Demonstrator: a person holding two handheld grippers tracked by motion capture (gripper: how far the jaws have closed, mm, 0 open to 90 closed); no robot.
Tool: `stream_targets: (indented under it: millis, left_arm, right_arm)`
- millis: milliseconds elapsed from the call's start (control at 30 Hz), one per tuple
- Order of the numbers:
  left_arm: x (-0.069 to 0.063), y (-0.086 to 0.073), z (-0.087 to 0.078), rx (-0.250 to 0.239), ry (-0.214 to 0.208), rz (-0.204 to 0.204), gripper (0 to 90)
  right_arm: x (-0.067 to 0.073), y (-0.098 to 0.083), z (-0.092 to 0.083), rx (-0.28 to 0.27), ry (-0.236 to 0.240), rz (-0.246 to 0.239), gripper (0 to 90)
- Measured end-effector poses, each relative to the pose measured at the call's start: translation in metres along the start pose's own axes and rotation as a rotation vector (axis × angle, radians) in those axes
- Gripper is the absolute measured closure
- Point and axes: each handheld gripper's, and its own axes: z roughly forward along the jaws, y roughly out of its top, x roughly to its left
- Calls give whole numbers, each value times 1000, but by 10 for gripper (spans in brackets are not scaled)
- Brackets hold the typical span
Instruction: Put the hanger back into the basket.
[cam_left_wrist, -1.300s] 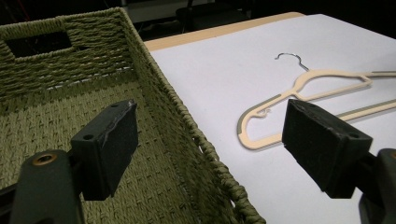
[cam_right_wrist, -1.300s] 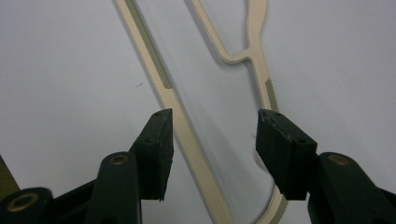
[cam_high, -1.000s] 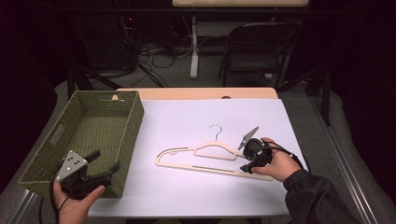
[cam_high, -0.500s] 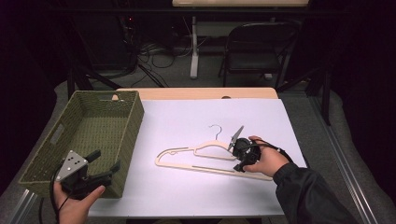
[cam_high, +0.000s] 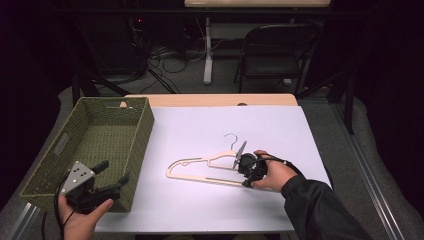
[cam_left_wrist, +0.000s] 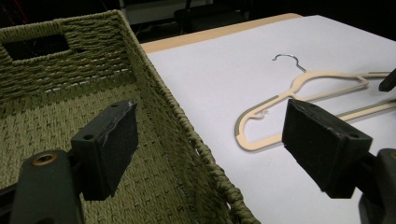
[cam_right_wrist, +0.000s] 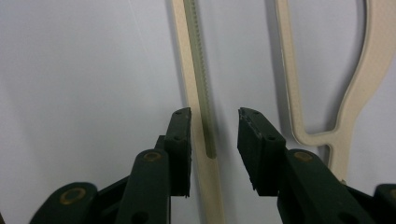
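Two hands low, right gripper (cam_right_wrist: 214, 140) straddling hanger (cam_right_wrist: 198, 84)

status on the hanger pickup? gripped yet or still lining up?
Done: the right gripper is down at the hanger, its jaws straddling the bottom bar. In hand: the jaws have just been closing, but gaps show on both sides of the bar, so no grip yet. Left: clamp, lift, and probably carry it to the woven basket, which looks empty. The left gripper is open at the basket's rim.
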Motion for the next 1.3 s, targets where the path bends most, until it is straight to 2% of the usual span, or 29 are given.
stream_targets:
  millis: [233, 433, 633, 933, 1067, 1300]
  left_arm:
    - [-1, 0, 0, 0, -1, -1, 186]
    - [-1, 0, 2, 2, -3, 1, 186]
    - [-1, 0, 2, 1, -4, -1, 186]
    - [-1, 0, 1, 0, -4, 1, 186]
    - [-1, 0, 1, 0, -3, 2, 187]
    - [-1, 0, 1, -1, -3, 2, 190]
  right_arm:
    - [1, 3, 8, 5, 13, -17, 687]
    - [3, 7, 15, 28, 34, -35, 760]
    - [3, 8, 15, 40, 39, -38, 772]
    - [8, 13, 16, 63, 45, -114, 794]
    - [8, 13, 14, 73, 55, -122, 795]
    - [13, 12, 13, 61, 43, -148, 797]
